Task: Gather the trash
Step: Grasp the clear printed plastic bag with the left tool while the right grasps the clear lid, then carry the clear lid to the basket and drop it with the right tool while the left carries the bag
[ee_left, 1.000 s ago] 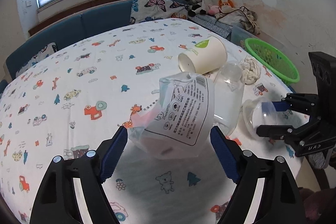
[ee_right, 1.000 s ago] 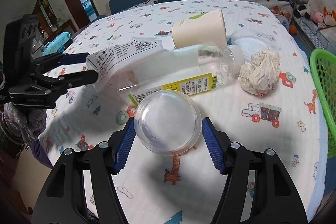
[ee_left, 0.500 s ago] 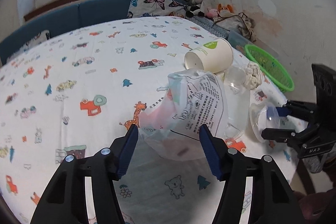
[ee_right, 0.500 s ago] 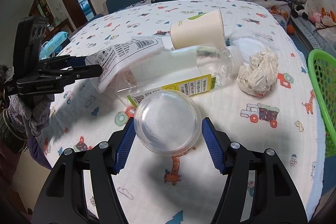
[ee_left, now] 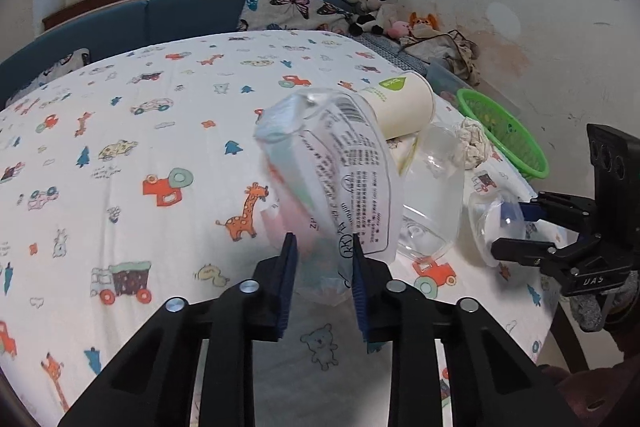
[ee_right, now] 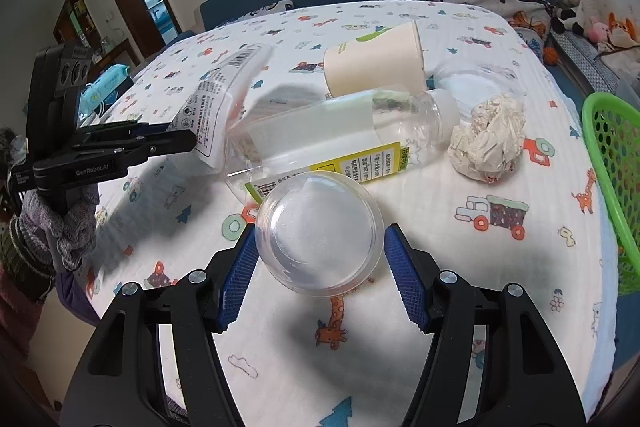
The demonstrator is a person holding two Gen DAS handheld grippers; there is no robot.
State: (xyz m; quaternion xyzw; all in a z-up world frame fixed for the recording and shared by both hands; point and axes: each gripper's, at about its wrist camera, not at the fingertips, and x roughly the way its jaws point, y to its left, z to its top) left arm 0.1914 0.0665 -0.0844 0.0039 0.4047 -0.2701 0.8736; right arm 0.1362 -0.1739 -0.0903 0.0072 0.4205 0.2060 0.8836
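Note:
My left gripper is shut on a clear plastic bag with printed text, its end pinched between the blue pads and tilted up off the table; it also shows in the right wrist view. My right gripper stands open around a clear plastic cup lying on its side, pads just beside its rim. A clear bottle, a paper cup and a crumpled paper ball lie beyond it.
A green basket stands at the table's right edge, also in the left wrist view. A clear lid lies behind the paper ball. The table wears a cartoon-print cloth. A sofa with pillows and plush toys lies beyond.
My left gripper has closed from wide open onto the plastic bag and lifted its end. The right gripper and the clear cup have stayed put.

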